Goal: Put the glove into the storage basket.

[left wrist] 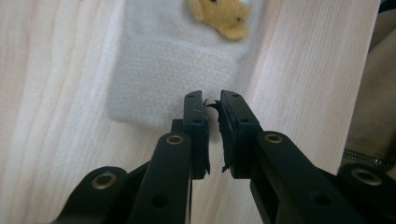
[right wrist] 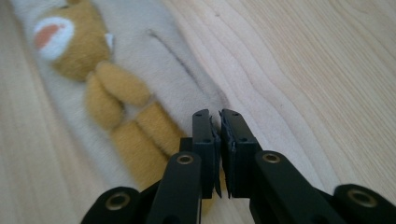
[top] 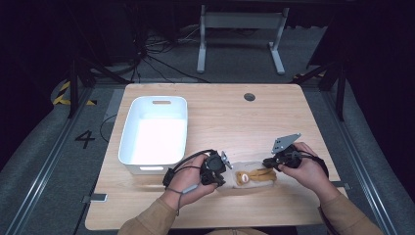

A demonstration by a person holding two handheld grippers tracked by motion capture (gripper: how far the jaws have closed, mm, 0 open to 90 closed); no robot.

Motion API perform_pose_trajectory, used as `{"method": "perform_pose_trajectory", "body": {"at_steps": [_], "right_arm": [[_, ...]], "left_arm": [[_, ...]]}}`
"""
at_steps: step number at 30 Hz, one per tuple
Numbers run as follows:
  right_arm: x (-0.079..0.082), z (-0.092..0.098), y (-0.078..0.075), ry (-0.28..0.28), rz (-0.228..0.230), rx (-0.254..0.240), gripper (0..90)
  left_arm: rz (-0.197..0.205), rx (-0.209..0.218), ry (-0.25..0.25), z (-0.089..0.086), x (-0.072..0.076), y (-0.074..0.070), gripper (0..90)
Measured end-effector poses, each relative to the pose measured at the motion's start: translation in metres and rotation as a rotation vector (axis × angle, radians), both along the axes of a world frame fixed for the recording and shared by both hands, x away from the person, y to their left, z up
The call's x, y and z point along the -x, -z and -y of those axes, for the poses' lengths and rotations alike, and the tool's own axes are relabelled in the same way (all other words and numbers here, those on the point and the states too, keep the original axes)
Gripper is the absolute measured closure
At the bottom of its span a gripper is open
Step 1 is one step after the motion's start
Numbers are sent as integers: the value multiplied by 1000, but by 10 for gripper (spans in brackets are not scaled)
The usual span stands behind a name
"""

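Now, from the high view, a soft cream sock with a yellow bear on it (top: 252,176) lies flat near the front edge of the worktop (top: 235,117), between the person's two hands. It lies stretched out sideways, so each hand can reach one end. The left claw (top: 221,171) sits at the sock's left end and the right claw (top: 268,164) at its right end, both pointing inward toward each other. The forearms come in from below and bend in at the wrists. A white tub (top: 154,134) stands just behind and to the left, likely where the sock should go. Next, in the left claw view, the left claw (left wrist: 213,105) hangs over the edge of the sock (left wrist: 173,70) with its jaws almost shut. Just a thin gap is left, and I see no cloth pinched in it. Last, in the right claw view, the right claw (right wrist: 215,122) points down beside the bear's legs on the sock (right wrist: 140,56). Its jaws are nearly shut too and hold nothing I can see.
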State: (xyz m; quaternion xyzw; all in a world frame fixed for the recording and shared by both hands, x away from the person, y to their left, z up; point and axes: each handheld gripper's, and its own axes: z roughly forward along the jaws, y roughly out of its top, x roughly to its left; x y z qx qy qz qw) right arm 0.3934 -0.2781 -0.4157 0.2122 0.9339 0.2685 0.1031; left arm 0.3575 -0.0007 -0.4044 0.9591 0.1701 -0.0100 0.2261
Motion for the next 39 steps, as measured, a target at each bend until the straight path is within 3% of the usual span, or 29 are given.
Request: {"method": "perform_pose_trajectory", "body": {"at_steps": [5,10,17,24,33,39], "right_arm": [[-3,-1,10,3,-10,16,840],[-4,0,15,10,-42,20,836],[3,9,3,35,-22,-17,817],[13,26,-6,81,1,-46,776],[19,44,-13,137,13,-68,735],[24,51,-14,158,2,-87,735]], "left_arm": [[-37,-14,-1,3,-4,11,820],[-31,-14,-1,3,-4,9,809],[6,11,-5,0,-7,-4,737],[0,44,-4,2,-12,-14,645],[36,66,-27,10,-19,-16,490],[22,62,-29,16,-18,-15,458]]}}
